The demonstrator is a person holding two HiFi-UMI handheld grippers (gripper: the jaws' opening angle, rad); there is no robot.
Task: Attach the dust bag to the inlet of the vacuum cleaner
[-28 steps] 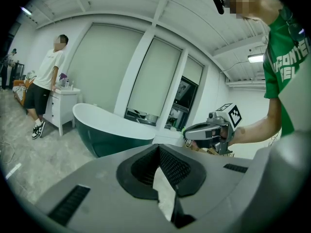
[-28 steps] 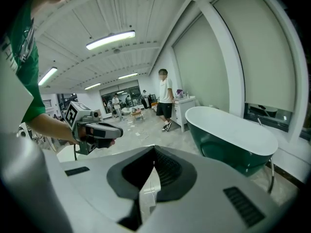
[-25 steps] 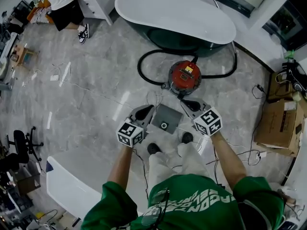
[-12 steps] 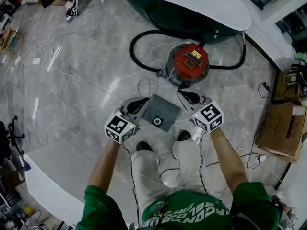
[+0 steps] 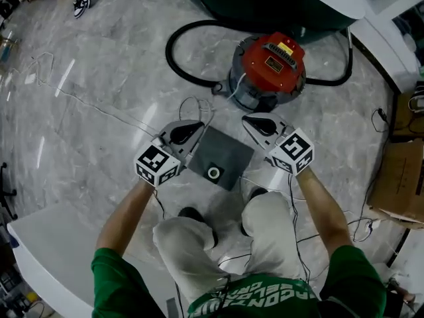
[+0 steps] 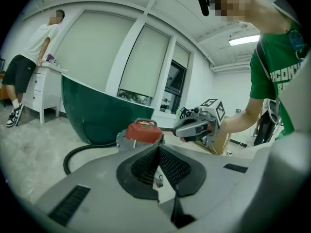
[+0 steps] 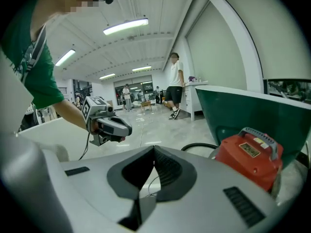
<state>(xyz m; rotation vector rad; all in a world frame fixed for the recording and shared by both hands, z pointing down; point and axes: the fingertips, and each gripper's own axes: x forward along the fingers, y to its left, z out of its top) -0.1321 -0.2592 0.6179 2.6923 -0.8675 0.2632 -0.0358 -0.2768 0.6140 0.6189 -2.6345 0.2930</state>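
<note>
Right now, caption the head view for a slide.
Left gripper and right gripper flank flat grey dust bag before red canister vacuum.

Bright, even indoor light with soft shadows. In the right gripper view a ceiling light strip glows at 11 o'clock. The head view shows pale streaks of glare on the marble floor at 9 to 10 o'clock. Both gripper views bend strongly and have black corners. The left gripper and right gripper blur close to the lens.
</note>
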